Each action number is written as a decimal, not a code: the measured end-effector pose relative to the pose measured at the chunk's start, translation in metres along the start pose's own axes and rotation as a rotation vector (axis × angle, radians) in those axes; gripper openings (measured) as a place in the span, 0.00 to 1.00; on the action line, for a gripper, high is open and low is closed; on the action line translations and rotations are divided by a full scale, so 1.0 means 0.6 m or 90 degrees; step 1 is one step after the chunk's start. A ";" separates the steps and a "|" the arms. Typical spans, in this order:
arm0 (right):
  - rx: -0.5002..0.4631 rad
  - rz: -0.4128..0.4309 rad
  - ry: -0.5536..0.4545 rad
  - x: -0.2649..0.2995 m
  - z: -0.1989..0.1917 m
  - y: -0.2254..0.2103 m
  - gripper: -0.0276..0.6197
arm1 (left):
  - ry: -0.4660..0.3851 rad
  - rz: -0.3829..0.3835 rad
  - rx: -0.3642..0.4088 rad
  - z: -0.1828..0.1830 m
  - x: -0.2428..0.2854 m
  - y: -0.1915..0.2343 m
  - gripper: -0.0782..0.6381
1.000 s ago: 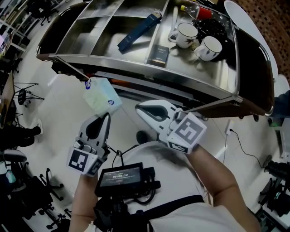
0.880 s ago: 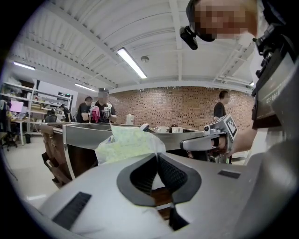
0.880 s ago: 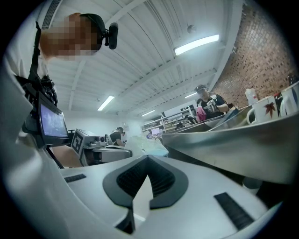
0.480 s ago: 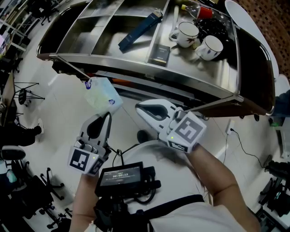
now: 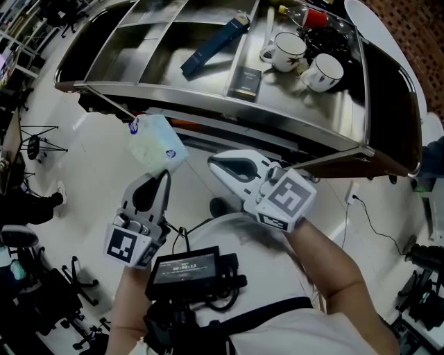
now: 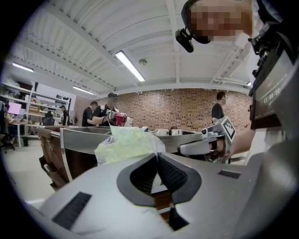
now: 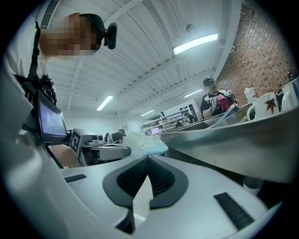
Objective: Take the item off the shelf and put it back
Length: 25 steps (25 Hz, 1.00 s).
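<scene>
A pale green soft packet [image 5: 156, 142] with a small blue mark hangs just below the front rim of the steel shelf [image 5: 208, 105]. My left gripper [image 5: 165, 175] is shut on its lower edge. In the left gripper view the packet [image 6: 127, 143] sticks up past the closed tips of the left gripper [image 6: 156, 156]. My right gripper [image 5: 212, 161] hovers to the right of the packet, also below the shelf rim, shut with nothing in it. From the right gripper view its tips meet [image 7: 147, 158], and the packet [image 7: 145, 142] shows a little way off to the left.
The shelf top holds a long blue box [image 5: 215, 43], a small dark box [image 5: 244, 82], two white mugs [image 5: 286, 52] [image 5: 320, 73] and a red-capped bottle [image 5: 305, 15]. Chairs and stands crowd the floor at the left. People stand beyond the shelf.
</scene>
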State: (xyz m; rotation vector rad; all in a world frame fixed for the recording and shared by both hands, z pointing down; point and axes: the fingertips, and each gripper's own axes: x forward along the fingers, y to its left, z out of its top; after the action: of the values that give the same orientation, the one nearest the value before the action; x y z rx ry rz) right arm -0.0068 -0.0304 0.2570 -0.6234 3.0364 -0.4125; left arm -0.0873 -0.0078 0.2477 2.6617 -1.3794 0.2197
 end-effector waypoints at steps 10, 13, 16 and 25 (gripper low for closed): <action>0.006 -0.001 0.012 0.004 -0.012 -0.006 0.05 | 0.007 0.010 -0.014 -0.015 0.002 0.011 0.12; 0.008 0.001 0.018 0.008 -0.018 -0.007 0.05 | 0.013 0.015 -0.017 -0.026 0.004 0.016 0.12; 0.011 0.002 0.025 0.011 -0.024 -0.011 0.05 | 0.018 0.018 -0.021 -0.039 0.007 0.018 0.12; 0.034 -0.004 0.068 0.019 -0.077 -0.031 0.05 | 0.055 0.053 -0.044 -0.126 0.037 0.035 0.12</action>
State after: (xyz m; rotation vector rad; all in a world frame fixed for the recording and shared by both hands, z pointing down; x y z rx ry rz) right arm -0.0134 -0.0395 0.3070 -0.6283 3.1126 -0.5429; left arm -0.0967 -0.0234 0.3271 2.5109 -1.4438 0.2875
